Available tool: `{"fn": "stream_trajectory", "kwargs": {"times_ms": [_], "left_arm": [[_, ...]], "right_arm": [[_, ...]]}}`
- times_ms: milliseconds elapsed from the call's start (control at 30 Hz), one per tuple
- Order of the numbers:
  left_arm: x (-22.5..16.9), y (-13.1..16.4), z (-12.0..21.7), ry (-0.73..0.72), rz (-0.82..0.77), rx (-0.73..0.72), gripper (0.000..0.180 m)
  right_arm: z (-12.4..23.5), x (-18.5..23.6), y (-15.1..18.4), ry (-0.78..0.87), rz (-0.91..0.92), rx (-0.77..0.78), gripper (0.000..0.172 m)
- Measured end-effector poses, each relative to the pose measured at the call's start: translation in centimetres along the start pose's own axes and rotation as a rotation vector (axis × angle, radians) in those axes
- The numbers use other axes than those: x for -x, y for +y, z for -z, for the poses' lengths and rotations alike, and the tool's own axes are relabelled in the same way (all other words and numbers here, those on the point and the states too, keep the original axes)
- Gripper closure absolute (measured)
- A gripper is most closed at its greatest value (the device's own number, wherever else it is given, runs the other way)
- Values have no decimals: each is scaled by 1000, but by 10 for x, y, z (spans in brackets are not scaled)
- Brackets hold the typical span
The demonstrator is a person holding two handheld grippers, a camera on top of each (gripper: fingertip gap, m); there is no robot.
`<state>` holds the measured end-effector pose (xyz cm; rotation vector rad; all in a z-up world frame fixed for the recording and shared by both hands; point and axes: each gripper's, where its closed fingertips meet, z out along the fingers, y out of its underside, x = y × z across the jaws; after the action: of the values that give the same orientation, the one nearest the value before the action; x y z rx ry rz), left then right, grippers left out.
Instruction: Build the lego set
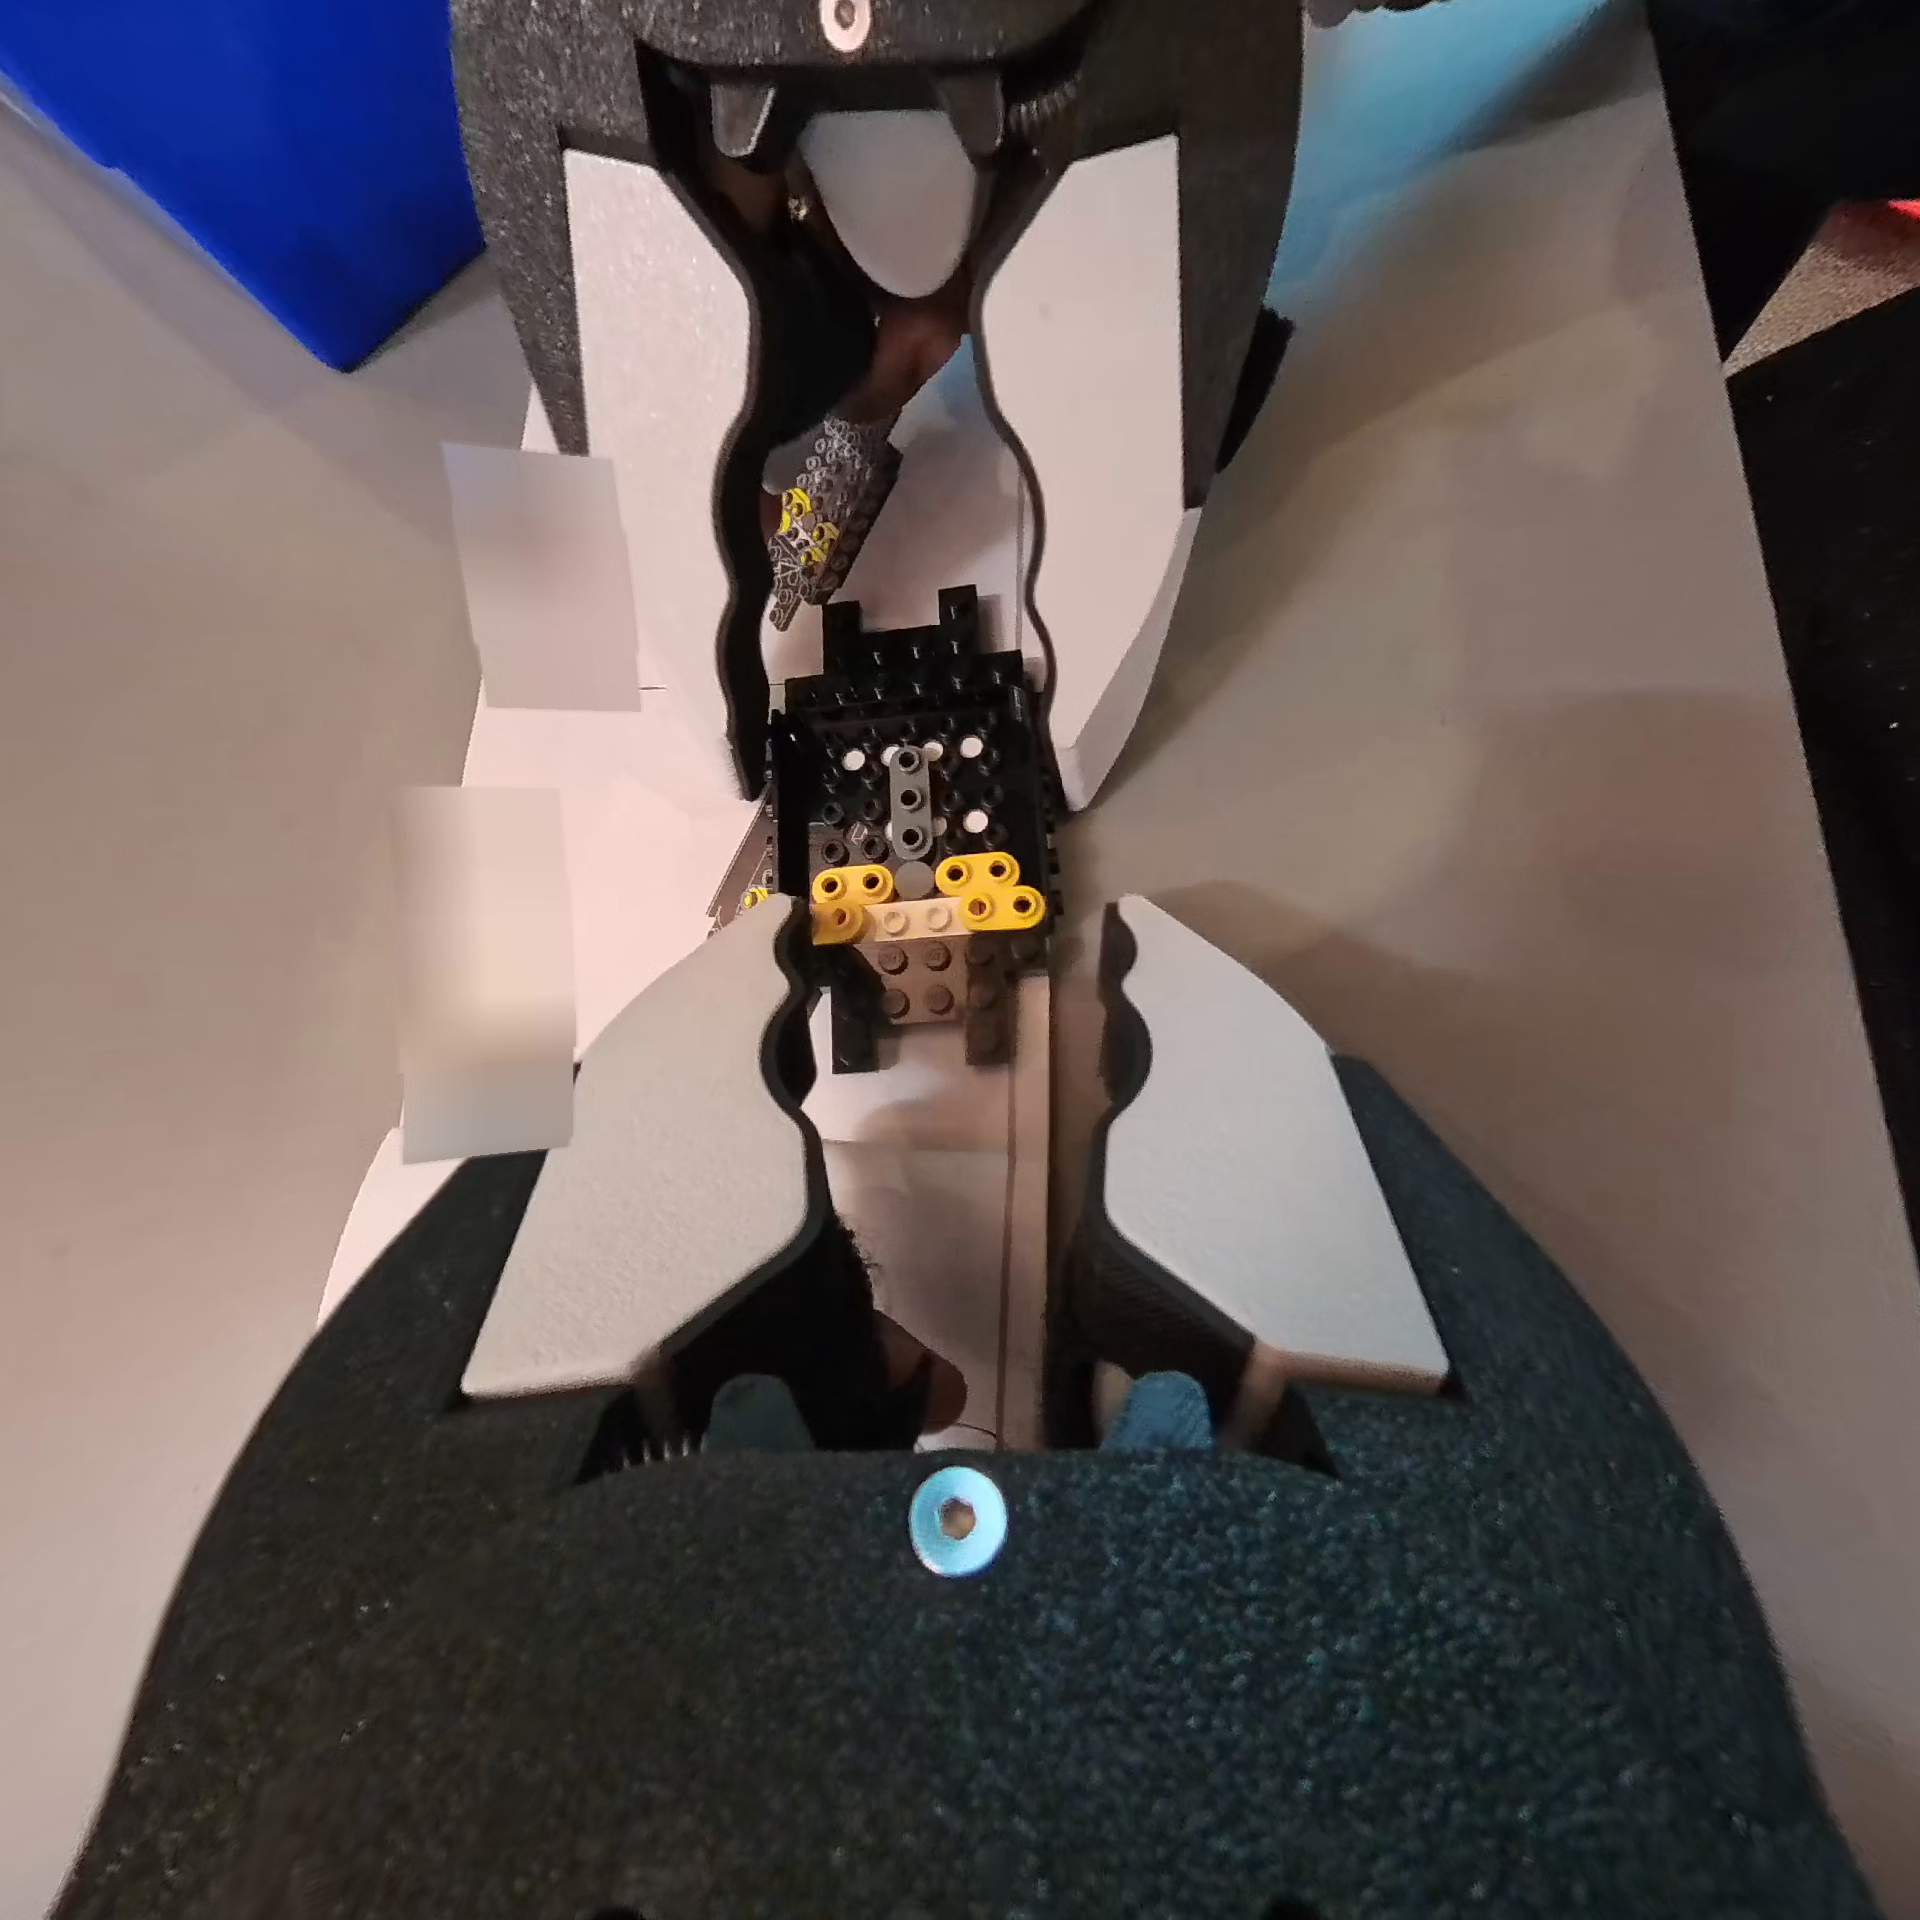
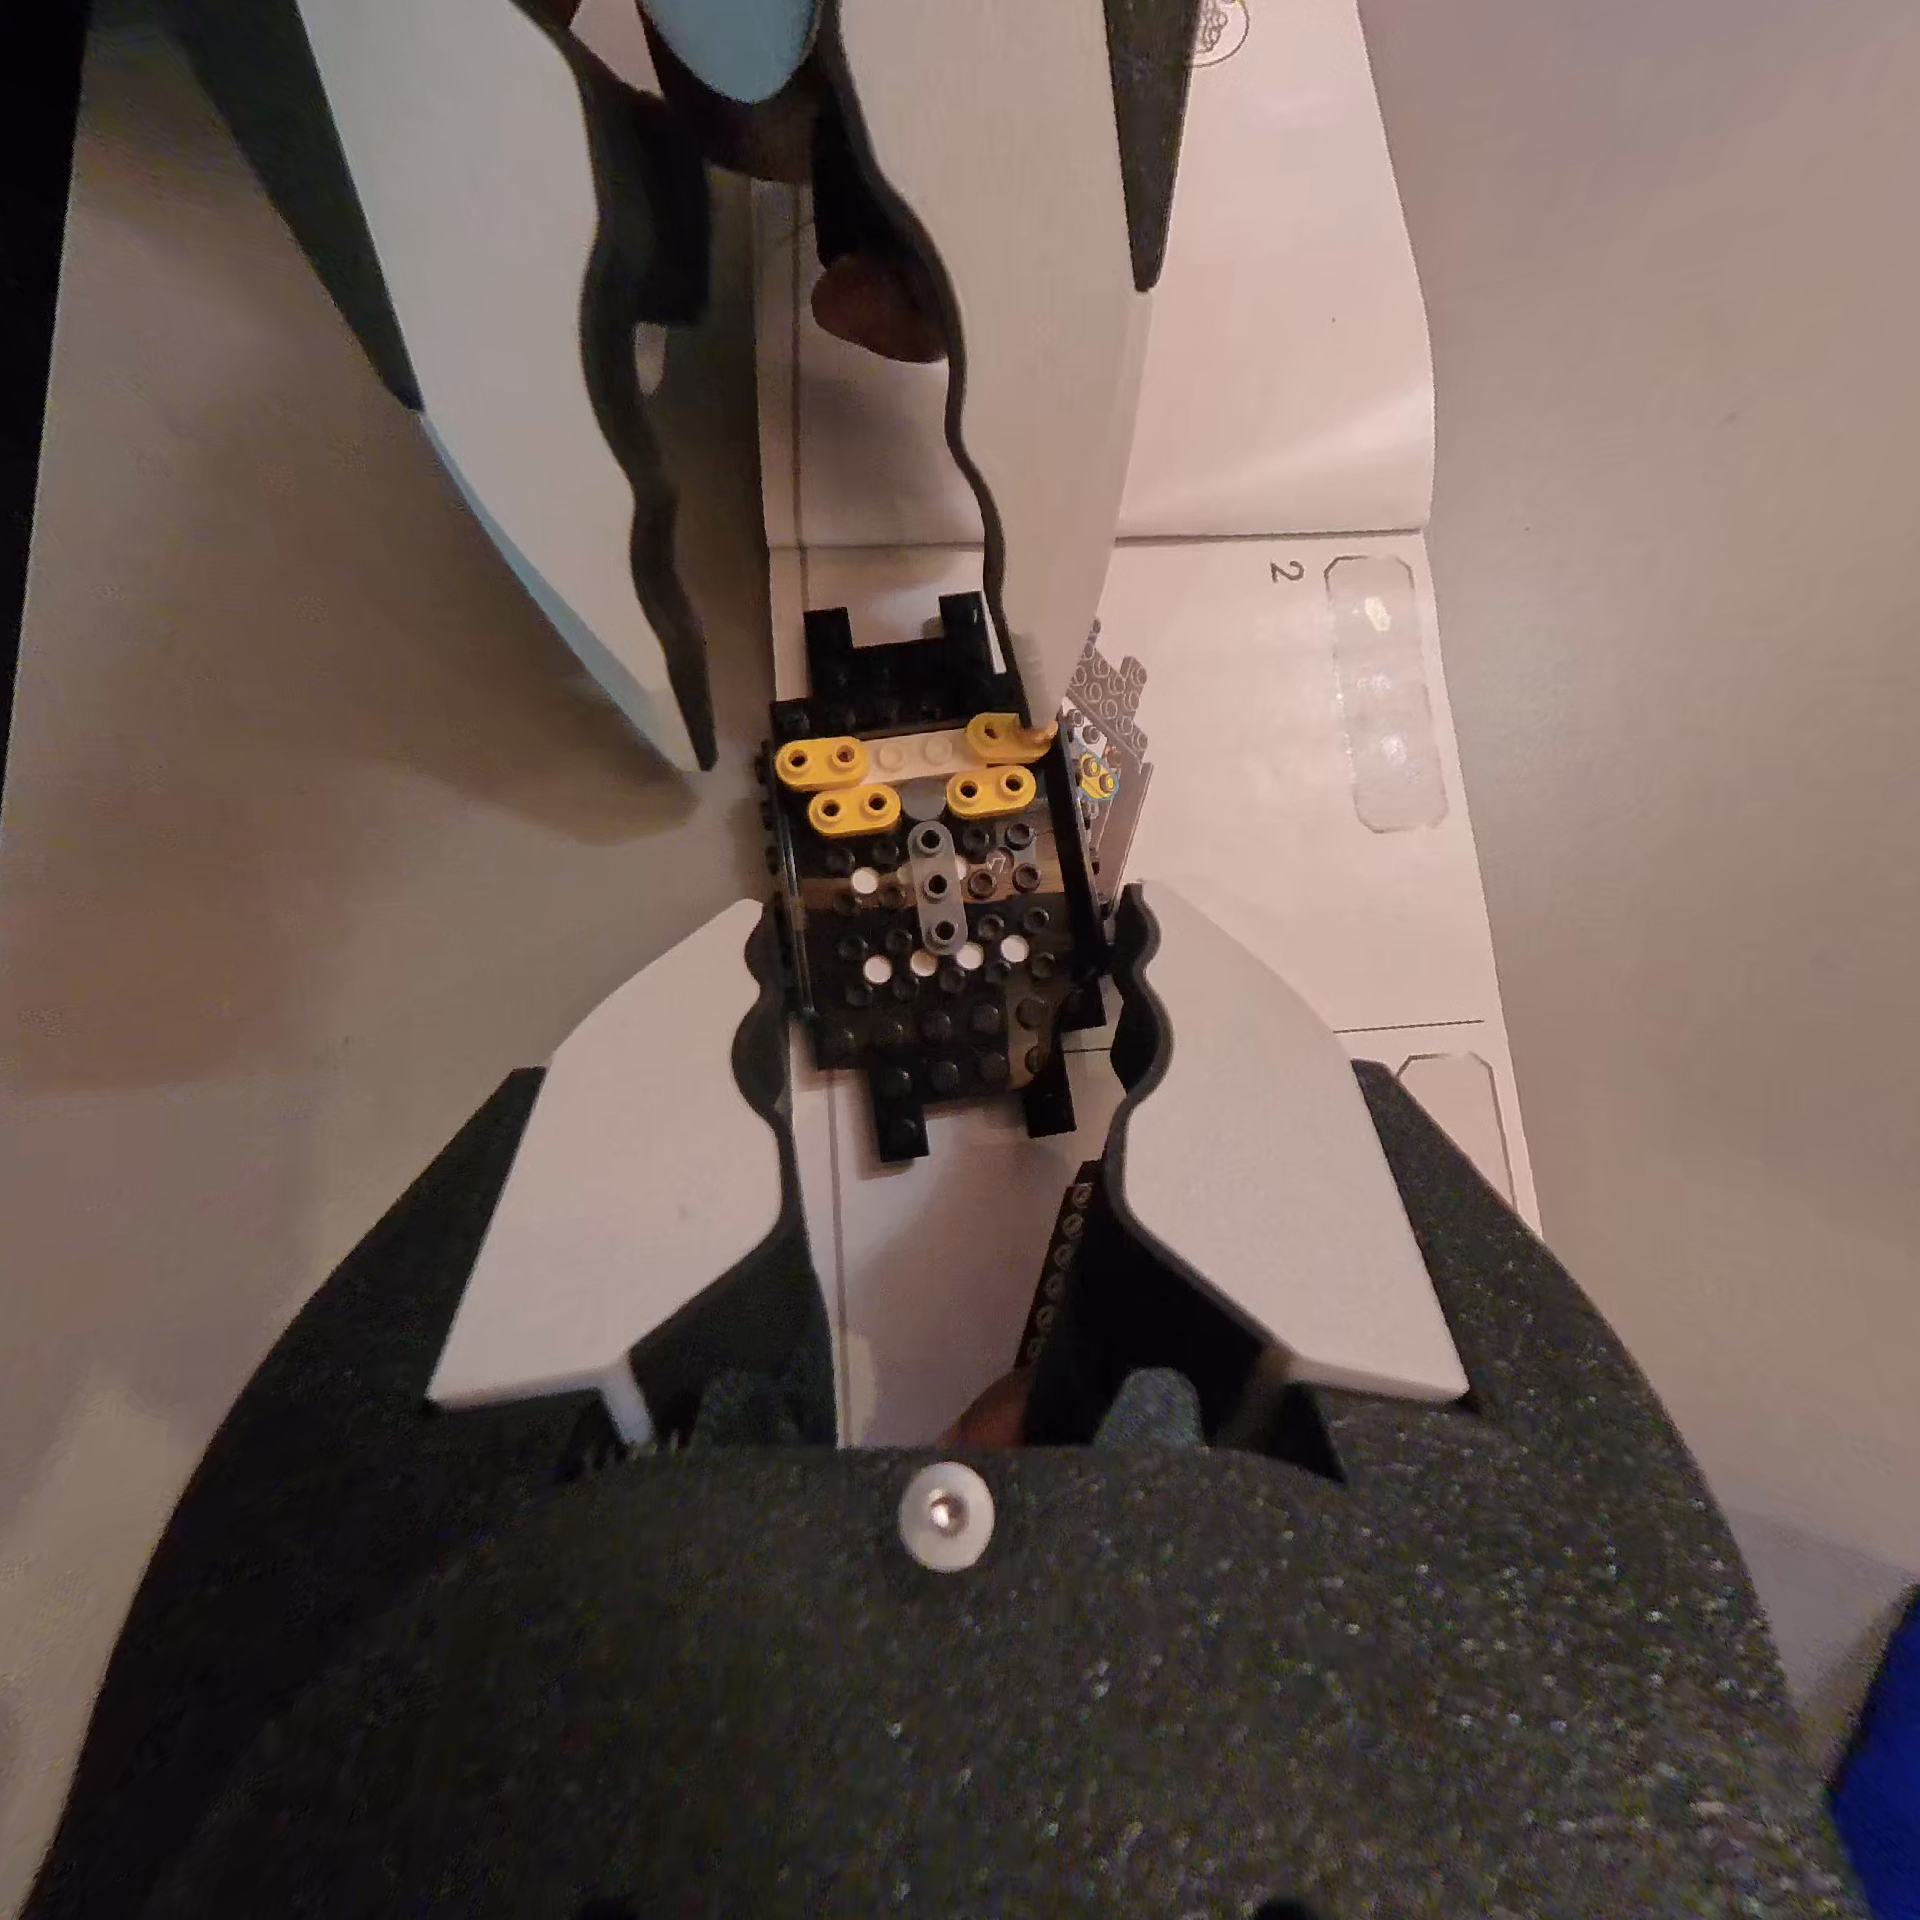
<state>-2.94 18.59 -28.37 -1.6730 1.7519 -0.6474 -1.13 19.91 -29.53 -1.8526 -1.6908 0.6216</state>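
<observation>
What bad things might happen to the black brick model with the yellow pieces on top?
1. The right gripper seems to squeeze the black brick model by its thin side walls; these might pop off.
2. The left gripper has one finger beside a yellow piece and may knock it loose.

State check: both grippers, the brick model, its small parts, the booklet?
left gripper: open, one finger against a yellow plate, the other clear of the model.
right gripper: fingers closed on the model's black side walls.
brick model: flat on the booklet, studs up, partly built.
yellow plates: attached at one end.
grey three-hole plate: attached along the middle.
booklet: open, flat.
</observation>
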Motion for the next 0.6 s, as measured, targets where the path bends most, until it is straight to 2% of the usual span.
{"fn": "stream_trajectory", "kwargs": {"times_ms": [33, 100, 400, 600], "left_arm": [[1, 0, 0, -4, 2, 3, 131], [1, 1, 1, -9, -2, 23, 136], [0, 3, 1, -25, 5, 124, 136], [1, 0, 2, 38, 105, 124, 137]], "right_arm": [[0, 1, 0, -1, 0, -4, 111], [0, 2, -1, -5, 3, -9, 111], [-1, 3, -1, 4, -2, 10, 111], [-1, 3, -1, 5, -1, 17, 111]]}}
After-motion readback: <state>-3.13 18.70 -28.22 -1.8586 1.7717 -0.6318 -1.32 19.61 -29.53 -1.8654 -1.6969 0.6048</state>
